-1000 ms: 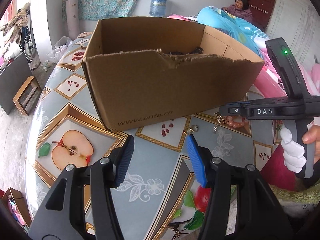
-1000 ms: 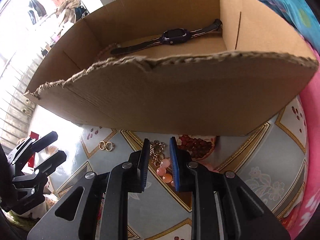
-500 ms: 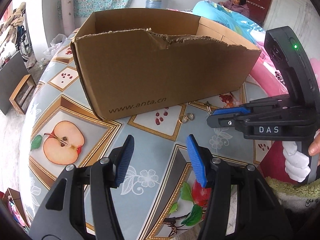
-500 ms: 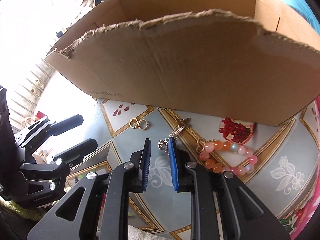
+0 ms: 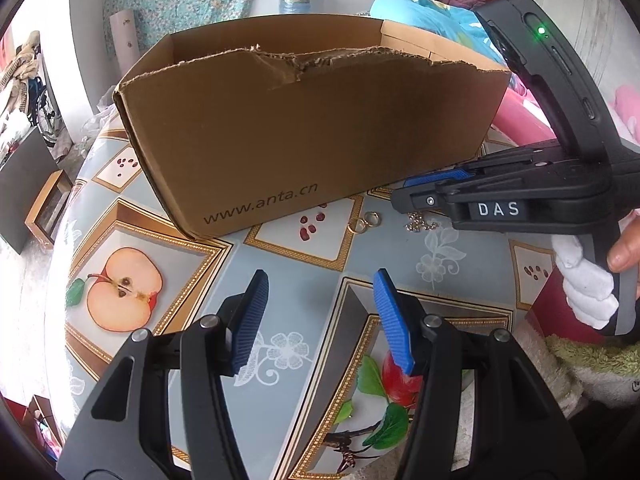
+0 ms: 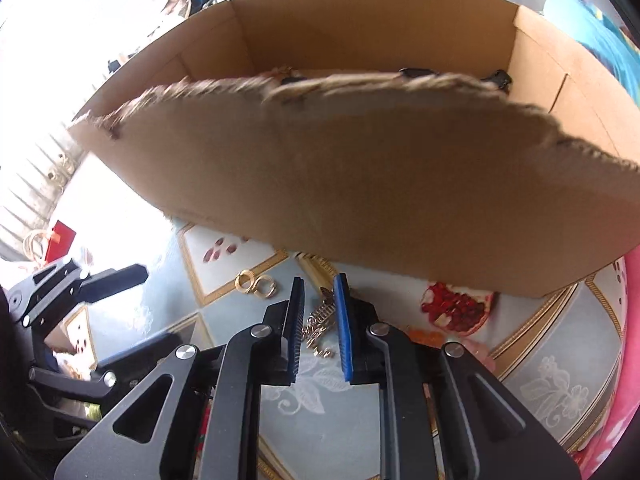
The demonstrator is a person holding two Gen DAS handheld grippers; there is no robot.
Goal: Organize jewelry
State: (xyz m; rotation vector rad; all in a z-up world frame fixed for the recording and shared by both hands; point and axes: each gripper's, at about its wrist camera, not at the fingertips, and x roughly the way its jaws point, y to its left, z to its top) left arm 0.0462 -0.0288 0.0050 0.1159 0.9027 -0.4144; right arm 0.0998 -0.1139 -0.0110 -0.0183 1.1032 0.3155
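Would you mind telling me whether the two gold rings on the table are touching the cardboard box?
Apart. The left wrist view shows the gold rings lying on the tablecloth with a clear strip of cloth between them and the bottom edge of the cardboard box.

Soft daylight fills both views. The left wrist view is sharp and evenly lit. The right wrist view is blown out white at upper left – glare from that side – and the torn brown cardboard box (image 6: 400,168) is smeared by motion blur. Fisheye bending curves straight edges, and black vignette rings every corner.
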